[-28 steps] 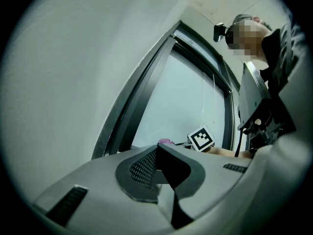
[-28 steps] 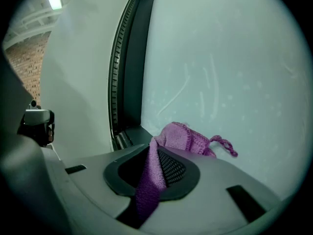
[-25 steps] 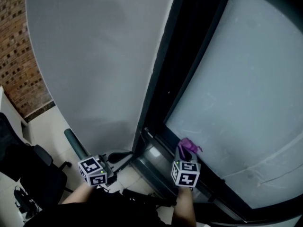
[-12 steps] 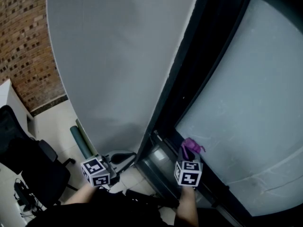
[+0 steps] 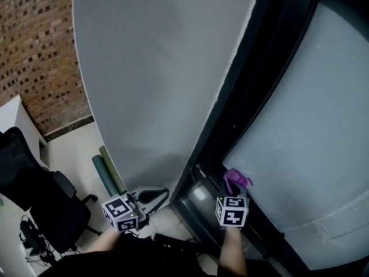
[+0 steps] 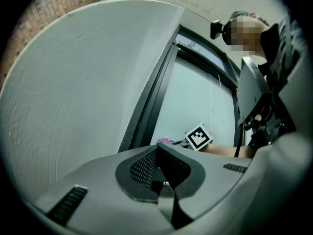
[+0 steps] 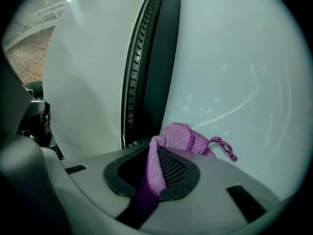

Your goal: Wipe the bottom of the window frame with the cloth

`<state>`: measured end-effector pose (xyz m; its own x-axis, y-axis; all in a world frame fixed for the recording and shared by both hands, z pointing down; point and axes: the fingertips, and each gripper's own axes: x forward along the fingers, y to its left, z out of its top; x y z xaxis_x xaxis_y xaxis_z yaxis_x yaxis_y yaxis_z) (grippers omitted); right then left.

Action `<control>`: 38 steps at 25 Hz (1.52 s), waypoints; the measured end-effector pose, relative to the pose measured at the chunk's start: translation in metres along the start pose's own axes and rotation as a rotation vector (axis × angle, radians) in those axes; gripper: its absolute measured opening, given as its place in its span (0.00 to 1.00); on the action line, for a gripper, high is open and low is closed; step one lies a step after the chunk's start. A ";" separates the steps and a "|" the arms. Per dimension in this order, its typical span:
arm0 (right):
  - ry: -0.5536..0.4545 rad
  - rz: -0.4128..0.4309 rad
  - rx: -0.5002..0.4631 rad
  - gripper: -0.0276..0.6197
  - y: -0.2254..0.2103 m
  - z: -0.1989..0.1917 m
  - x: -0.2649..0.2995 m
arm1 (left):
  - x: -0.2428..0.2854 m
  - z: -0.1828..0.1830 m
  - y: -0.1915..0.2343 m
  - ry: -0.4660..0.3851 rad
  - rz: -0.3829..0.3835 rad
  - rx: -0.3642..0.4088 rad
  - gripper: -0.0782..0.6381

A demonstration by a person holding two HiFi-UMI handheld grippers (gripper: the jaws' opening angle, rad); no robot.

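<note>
A purple knitted cloth (image 7: 183, 138) is pinched in my right gripper (image 7: 157, 153), which is shut on it; a loop of yarn hangs off its right side. In the head view the cloth (image 5: 235, 179) sits against the pale window pane (image 5: 311, 143) just above the dark bottom frame (image 5: 253, 235). My right gripper (image 5: 232, 196) points up at the glass. My left gripper (image 5: 137, 205) hovers low at the left, near the grey wall (image 5: 167, 85); its jaws are closed with nothing between them (image 6: 159, 161). The dark side frame (image 7: 156, 67) rises left of the cloth.
A black office chair (image 5: 34, 195) stands at the lower left beside a brick wall (image 5: 34, 56). Two green rolled tubes (image 5: 109, 175) lean at the wall's foot. A bright metal patch (image 5: 199, 195) lies at the frame's lower corner. A person's arm (image 5: 230, 253) holds the right gripper.
The view has swung so that the wall and frame sit further right and more brick shows. Both grippers keep their places relative to the window; the cloth stays on the glass.
</note>
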<state>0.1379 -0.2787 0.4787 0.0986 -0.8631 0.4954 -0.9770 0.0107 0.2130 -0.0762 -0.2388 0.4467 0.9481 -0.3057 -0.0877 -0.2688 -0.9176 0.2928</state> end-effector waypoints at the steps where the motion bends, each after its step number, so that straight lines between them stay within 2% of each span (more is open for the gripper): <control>1: 0.002 0.000 -0.010 0.14 0.001 0.001 0.002 | 0.000 -0.001 0.000 0.005 0.009 0.018 0.11; 11: 0.000 0.046 -0.044 0.14 0.010 0.007 0.020 | -0.009 0.000 0.008 -0.030 0.067 0.065 0.11; 21: -0.002 0.092 -0.090 0.14 0.020 0.016 0.036 | -0.031 -0.007 0.015 -0.021 0.148 0.028 0.11; 27: 0.006 0.107 -0.105 0.14 0.028 0.016 0.037 | -0.035 -0.005 0.013 -0.027 0.156 0.016 0.11; 38: 0.009 0.141 -0.137 0.14 0.048 0.008 0.027 | -0.034 -0.009 0.008 -0.043 0.108 -0.002 0.11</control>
<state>0.0920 -0.3053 0.4959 -0.0349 -0.8438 0.5355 -0.9464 0.2001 0.2536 -0.1092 -0.2329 0.4604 0.9056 -0.4131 -0.0964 -0.3682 -0.8784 0.3049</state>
